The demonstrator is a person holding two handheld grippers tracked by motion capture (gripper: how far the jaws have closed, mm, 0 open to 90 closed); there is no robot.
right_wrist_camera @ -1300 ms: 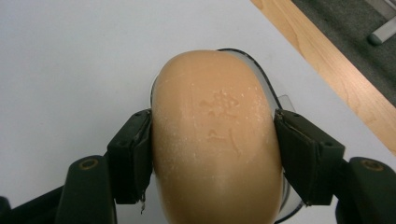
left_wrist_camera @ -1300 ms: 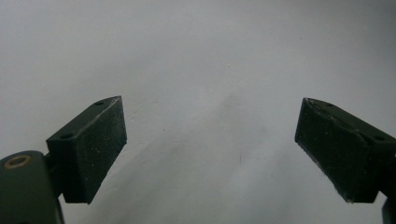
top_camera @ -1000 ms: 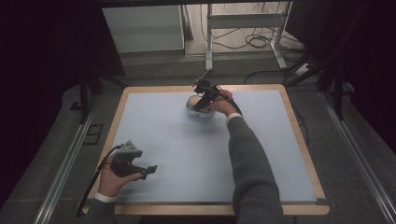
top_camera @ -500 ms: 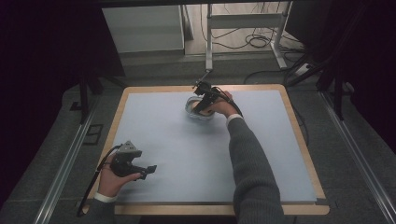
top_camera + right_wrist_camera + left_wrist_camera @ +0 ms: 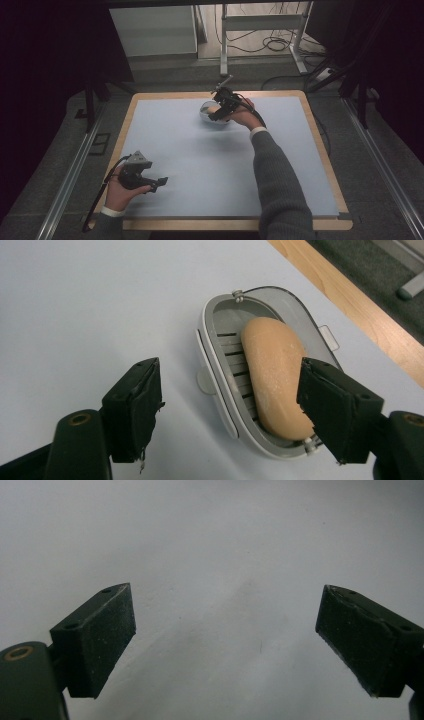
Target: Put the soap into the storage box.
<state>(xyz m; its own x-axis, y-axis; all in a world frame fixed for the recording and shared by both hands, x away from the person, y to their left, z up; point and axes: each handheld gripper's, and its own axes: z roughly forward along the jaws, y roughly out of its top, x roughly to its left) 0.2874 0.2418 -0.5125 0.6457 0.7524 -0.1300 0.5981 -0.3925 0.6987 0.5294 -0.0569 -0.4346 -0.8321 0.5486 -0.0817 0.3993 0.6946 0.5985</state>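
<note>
Your right gripper (image 5: 216, 114) hovers at the far middle of the table (image 5: 310, 120), over a small oval soap dish (image 5: 222, 385). Its jaws have just been opening and now stand part-way apart with nothing gripped between them. In the right gripper view, the dish is smooth grey-white plastic with a slotted drain floor and a rounded rim. A peach-coloured bar of soap (image 5: 275, 370), oblong with softly rounded ends and a faintly grainy surface, lies lengthwise in it. One black rubbery pad (image 5: 335, 410) overlaps the soap's near end; the other sits over bare table beside the dish.

Your left gripper (image 5: 156, 183) rests in your hand at the near left corner, well apart from the dish. Its matte black wedge-shaped jaws gape wide over the pale blue-grey, smooth tabletop, holding nothing.
</note>
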